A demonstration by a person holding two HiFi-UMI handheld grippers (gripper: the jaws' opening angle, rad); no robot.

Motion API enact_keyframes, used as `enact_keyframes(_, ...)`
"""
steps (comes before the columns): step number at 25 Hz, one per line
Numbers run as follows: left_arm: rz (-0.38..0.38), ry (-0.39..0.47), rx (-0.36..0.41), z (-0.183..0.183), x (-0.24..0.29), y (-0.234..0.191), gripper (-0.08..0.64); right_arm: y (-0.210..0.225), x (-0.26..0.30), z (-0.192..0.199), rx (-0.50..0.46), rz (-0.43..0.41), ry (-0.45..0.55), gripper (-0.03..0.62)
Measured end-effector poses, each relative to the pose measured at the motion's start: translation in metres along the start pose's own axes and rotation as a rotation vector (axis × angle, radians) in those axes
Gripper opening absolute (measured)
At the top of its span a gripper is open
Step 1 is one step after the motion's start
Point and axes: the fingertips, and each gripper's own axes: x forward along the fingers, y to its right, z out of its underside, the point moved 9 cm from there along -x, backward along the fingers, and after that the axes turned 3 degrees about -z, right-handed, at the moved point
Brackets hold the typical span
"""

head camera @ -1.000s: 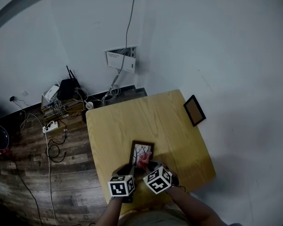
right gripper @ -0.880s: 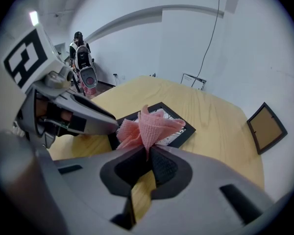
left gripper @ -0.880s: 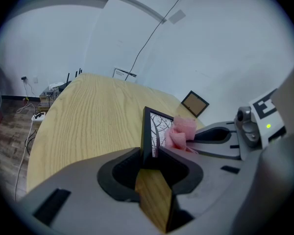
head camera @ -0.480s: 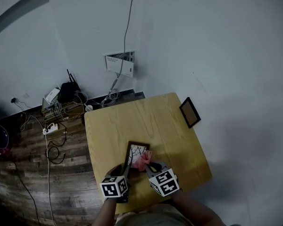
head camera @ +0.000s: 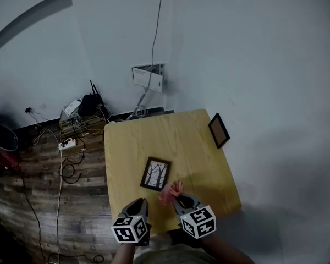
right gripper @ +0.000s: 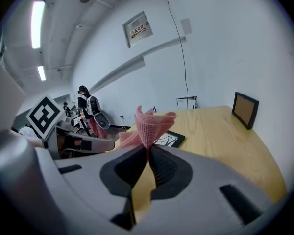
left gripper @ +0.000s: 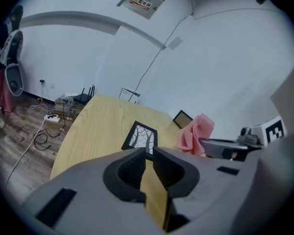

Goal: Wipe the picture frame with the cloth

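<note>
A dark picture frame (head camera: 155, 174) with a tree print lies flat on the yellow wooden table (head camera: 176, 139); it also shows in both gripper views (left gripper: 141, 137) (right gripper: 169, 139). My right gripper (head camera: 180, 201) (right gripper: 148, 148) is shut on a pink cloth (head camera: 170, 191) (right gripper: 149, 124), which hangs just nearer than the frame and off it. My left gripper (head camera: 138, 205) (left gripper: 147, 153) hovers near the table's front edge, short of the frame. Its jaws are closing to a narrow gap with nothing between them. The cloth (left gripper: 196, 133) shows to its right.
A second small frame (head camera: 218, 130) (right gripper: 245, 109) stands upright at the table's right edge by the white wall. Left of the table, on the dark wooden floor, lie a router (head camera: 90, 104), a power strip (head camera: 67, 144) and loose cables. A fan (left gripper: 12, 77) stands far left.
Both grippers have risen and drawn back toward the near table edge. The cloth has come off the frame, and the left gripper has left the frame's corner and narrowed.
</note>
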Motion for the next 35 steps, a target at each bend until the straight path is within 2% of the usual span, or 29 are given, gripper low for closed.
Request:
enact_keyframes(7,-0.048,0.046,0.015,0.035,-0.057,0.045,0.014,-0.021,-0.066,0.017,-0.008,-0.036,0.061,0.014)
enact_keyframes(13,-0.046,0.091,0.047,0.058,-0.096,0.077,0.006,-0.037,-0.117,0.03,-0.059,-0.026,0.087,0.014)
enact_keyframes(18,-0.032,0.118,0.048,0.074,-0.123,0.097,0.006,-0.052,-0.148,0.043,-0.06,-0.028,0.098,0.014)
enact_keyframes(28,-0.026,0.179,0.057,0.105,-0.161,0.113,0.006,-0.08,-0.191,0.067,-0.055,-0.029,0.17,0.014)
enact_keyframes(35,-0.015,0.187,0.056,0.116,-0.176,0.112,0.006,-0.095,-0.199,0.071,-0.096,-0.025,0.167,0.014)
